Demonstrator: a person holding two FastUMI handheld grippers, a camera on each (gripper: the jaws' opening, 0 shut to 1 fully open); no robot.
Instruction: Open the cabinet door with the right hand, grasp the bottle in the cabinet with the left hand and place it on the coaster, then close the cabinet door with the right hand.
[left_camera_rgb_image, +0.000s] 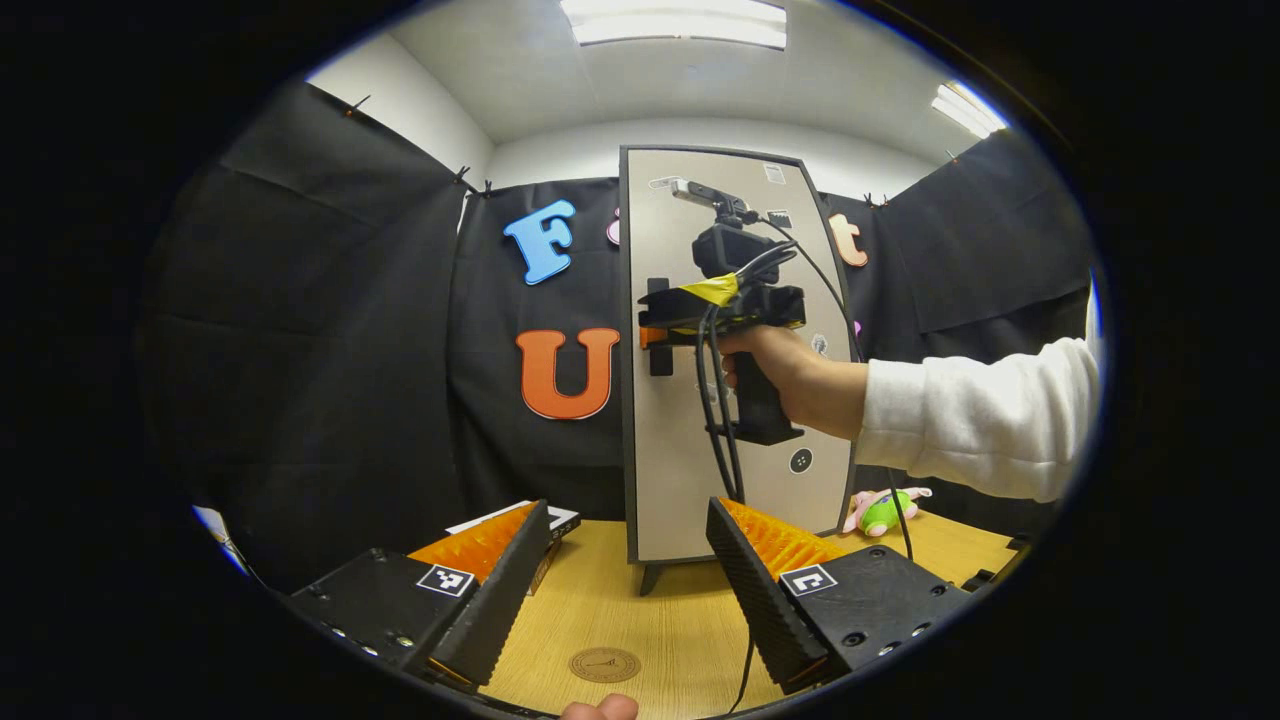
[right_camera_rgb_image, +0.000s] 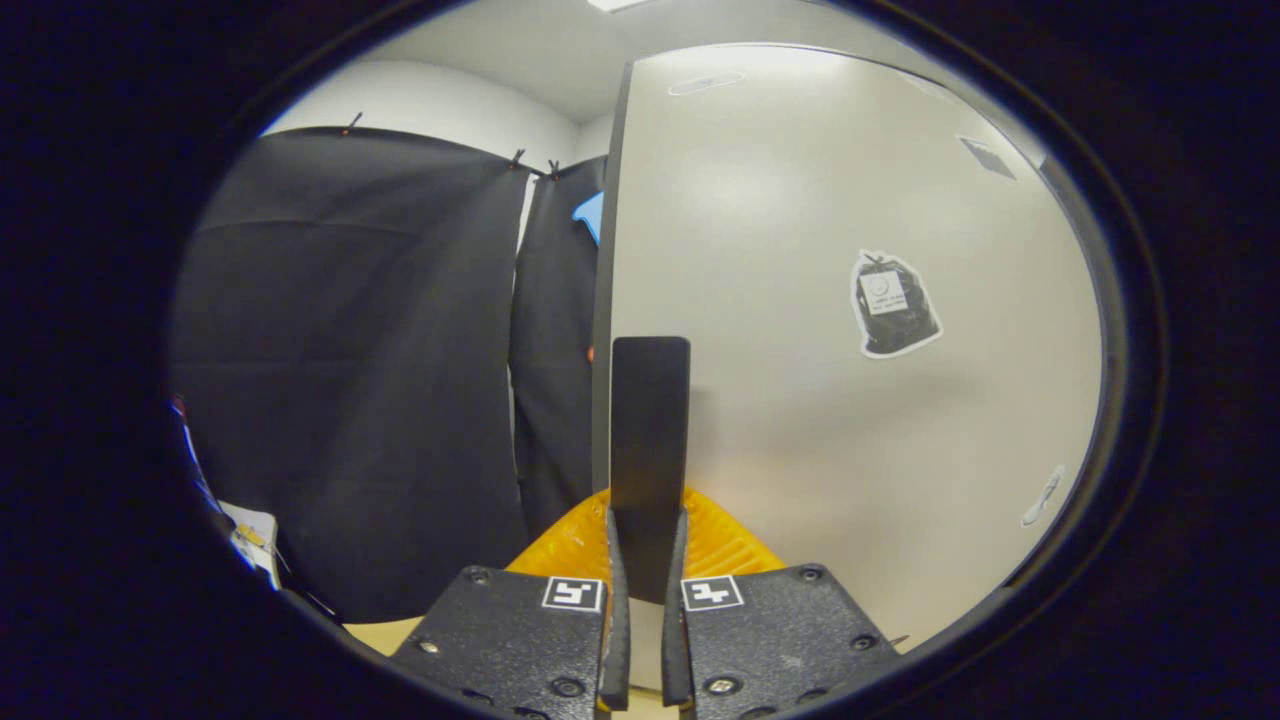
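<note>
Left gripper view first: my left gripper (left_camera_rgb_image: 628, 575) hangs low over the pale wooden table (left_camera_rgb_image: 680, 620), its ribbed fingers spread wide with nothing between them. Straight ahead stands the cabinet (left_camera_rgb_image: 735, 480), a tall narrow box with a dark frame, short legs and a smooth matte grey cabinet door (left_camera_rgb_image: 665, 440) that looks closed. The bottle I'm after must be behind that panel, so I can't say yet how heavy or slick it is; I'd plan to take it round the body, mid-height. The round, flat, cork-looking coaster (left_camera_rgb_image: 605, 664) lies on the table just in front of my fingers, well placed for the drop. Up by the door I see my right hand (left_camera_rgb_image: 780, 375), white sleeve behind it, holding the right gripper (left_camera_rgb_image: 655, 335) at the dark bar handle (left_camera_rgb_image: 660, 350) near the door's left edge. A small soft toy (left_camera_rgb_image: 880, 512) lies at the cabinet's right foot.

Now the right gripper view: my fingers are pressed in on the flat, upright, rigid handle, one on each side. The door fills the right side, hard and smooth, with a sticker (right_camera_rgb_image: 893, 303) on it. I judge it light and stiff; it should swing on its hinge with a steady pull
</note>
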